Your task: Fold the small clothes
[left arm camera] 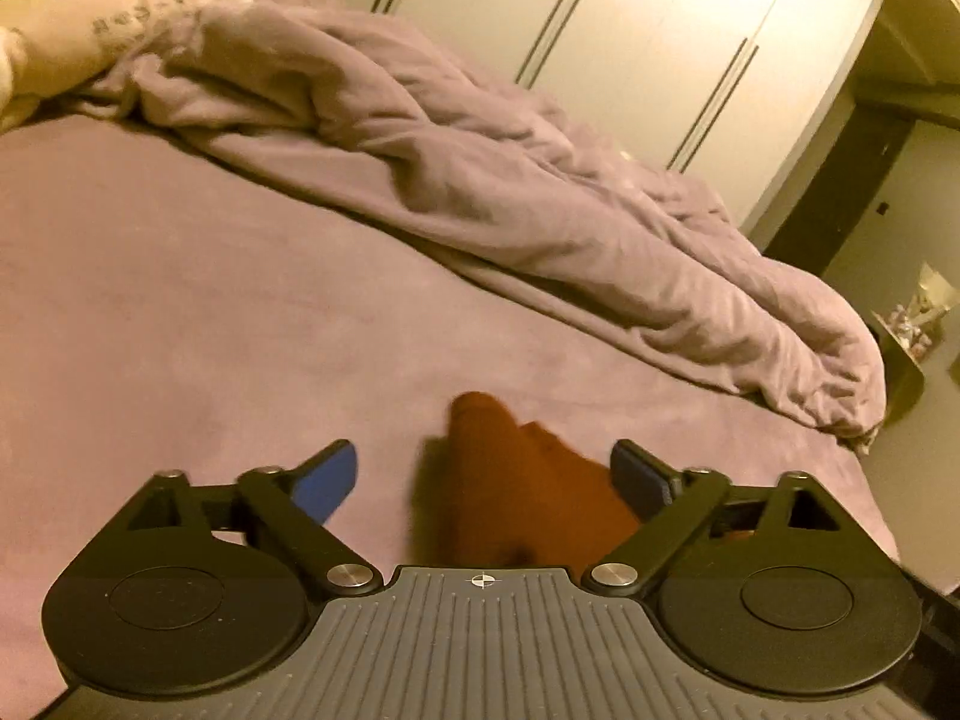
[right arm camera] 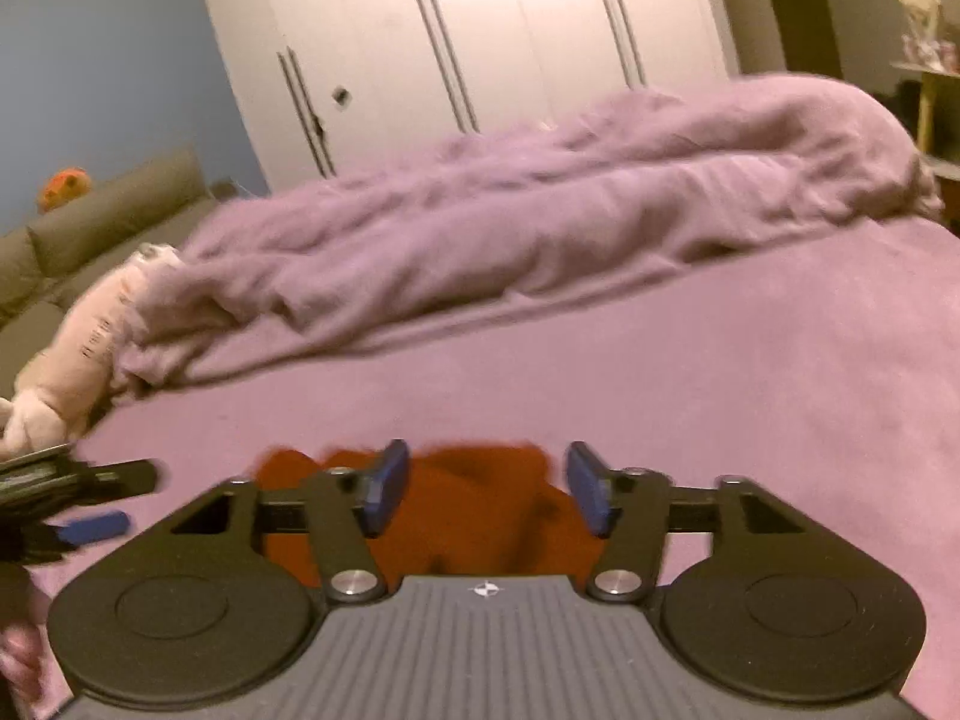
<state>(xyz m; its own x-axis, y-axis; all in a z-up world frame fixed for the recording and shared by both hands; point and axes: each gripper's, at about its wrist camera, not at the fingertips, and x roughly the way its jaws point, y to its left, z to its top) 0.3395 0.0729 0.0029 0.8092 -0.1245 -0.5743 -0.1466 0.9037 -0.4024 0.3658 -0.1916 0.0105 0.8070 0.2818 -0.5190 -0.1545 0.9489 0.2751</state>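
While unreadable print marks the plush toy (left arm camera: 120,18), both jaws gape.

Rumpled duvet (left arm camera: 480,180), plush toy (left arm camera: 90,30), white wardrobe (right arm camera: 480,30)

Ahead of both tongs the bed (left arm camera: 180,300) lies flat and bare up to the bunched duvet (left arm camera: 540,192), a long ridge that blocks the far side. A plush toy (left arm camera: 90,18) closes off the duvet's left end. A crumpled rust-red garment (right arm camera: 474,498) lies low between the spread right tongs (right arm camera: 480,489); the left tongs (right arm camera: 90,498) crowd its left side.
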